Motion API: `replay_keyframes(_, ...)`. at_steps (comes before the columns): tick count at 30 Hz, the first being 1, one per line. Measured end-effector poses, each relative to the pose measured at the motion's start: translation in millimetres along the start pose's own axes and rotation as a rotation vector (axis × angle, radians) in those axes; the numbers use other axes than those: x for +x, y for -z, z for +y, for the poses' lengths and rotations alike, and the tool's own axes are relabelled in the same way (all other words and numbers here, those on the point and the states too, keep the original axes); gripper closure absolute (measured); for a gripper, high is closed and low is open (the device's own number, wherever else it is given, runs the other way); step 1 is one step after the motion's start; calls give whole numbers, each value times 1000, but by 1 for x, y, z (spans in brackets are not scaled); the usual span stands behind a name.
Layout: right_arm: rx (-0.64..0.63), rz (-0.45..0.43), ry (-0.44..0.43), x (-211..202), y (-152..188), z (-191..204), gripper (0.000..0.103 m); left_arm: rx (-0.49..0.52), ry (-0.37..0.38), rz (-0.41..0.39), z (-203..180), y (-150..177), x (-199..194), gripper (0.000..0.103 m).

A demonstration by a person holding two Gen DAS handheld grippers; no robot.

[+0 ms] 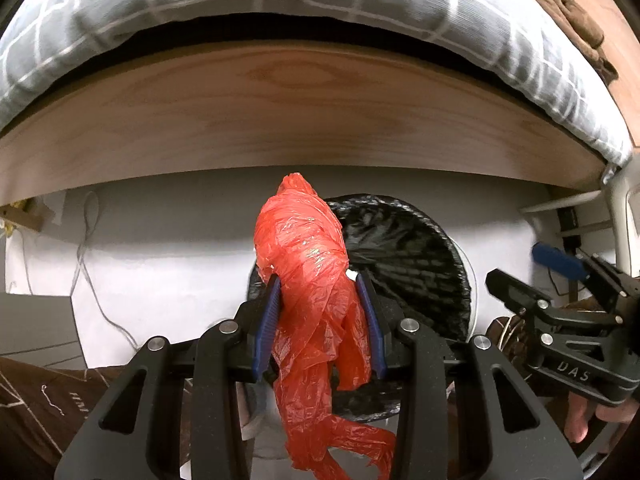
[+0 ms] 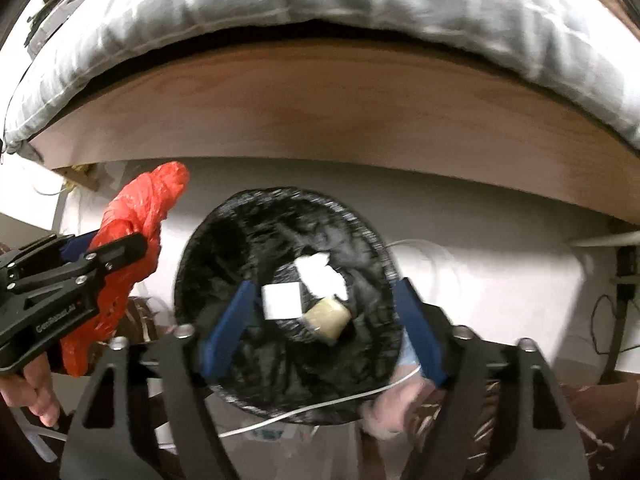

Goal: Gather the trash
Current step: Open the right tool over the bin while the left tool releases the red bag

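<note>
From the left wrist, the left gripper [image 1: 322, 316] is clamped on a crumpled red plastic bag [image 1: 312, 280] that sticks out past the blue pads [image 1: 271, 320] and hangs down behind them. Just beyond and right of it gapes the black-lined trash bin [image 1: 412, 260], rim open; the wooden bed frame [image 1: 280, 120] crosses above, with pale floor between. The right gripper [image 1: 560, 276] stands off to the right. From the right wrist, the right gripper [image 2: 320, 312] is spread wide with nothing between its fingers, directly over the bin [image 2: 224, 240], where a white square [image 2: 282, 300], white paper [image 2: 322, 276] and a tan lump [image 2: 328, 316] lie. The red bag [image 2: 148, 208] sits left, outside the rim.
</note>
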State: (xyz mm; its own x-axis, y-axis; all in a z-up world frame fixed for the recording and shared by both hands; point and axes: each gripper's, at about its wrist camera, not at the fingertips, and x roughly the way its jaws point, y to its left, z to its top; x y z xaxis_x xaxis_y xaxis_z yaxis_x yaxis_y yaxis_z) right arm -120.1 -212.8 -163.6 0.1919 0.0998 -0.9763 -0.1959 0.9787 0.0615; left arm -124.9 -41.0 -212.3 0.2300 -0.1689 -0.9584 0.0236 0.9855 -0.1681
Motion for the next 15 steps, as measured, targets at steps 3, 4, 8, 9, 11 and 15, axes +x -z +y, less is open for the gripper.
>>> replay_keyframes(3, 22, -11, 18, -2, 4, -13, 18, 25, 8, -2, -15, 0, 1, 66)
replay_keyframes(4, 31, -13, 29, -2, 7, -18, 16, 33, 11, 0, -20, 0, 2, 66)
replay_keyframes(8, 61, -27, 65, -7, 12, -34, 11, 65, 21, 4, -37, -3, 5, 66)
replay_keyframes(9, 65, -30, 70, -8, 12, -36, 10, 70, 23, 5, -41, -3, 6, 66)
replay_keyframes(11, 78, -34, 85, -10, 14, -42, 10, 84, 25, 6, -48, -4, 7, 66)
replay_keyframes(15, 110, -45, 117, -16, 17, -57, 10, 107, 33, 12, -61, -6, 10, 66)
